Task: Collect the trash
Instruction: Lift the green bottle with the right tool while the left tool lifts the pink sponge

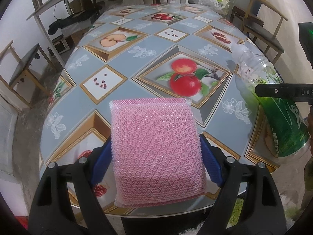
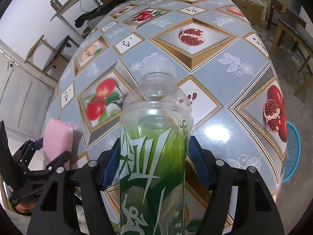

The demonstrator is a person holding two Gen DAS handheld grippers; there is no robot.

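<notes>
While both grippers hold trash, carry level.
Left gripper [image 1: 156, 156] clamps sponge [image 1: 156, 135]; right gripper [image 2: 154, 166] clamps bottle [image 2: 154, 156]; keep both squeezes steady.

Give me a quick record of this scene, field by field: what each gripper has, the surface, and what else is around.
left gripper: jaws closed on a pink sponge, held above the near edge of the table
right gripper: jaws closed on a plastic bottle, clear with a green label, neck pointing away from the camera
bottle contents: looks empty
table: covered in a fruit-print cloth, blue-grey diamonds
chairs: one wooden chair at the left side, another at the right
blue basket: on the floor, right of the table
</notes>
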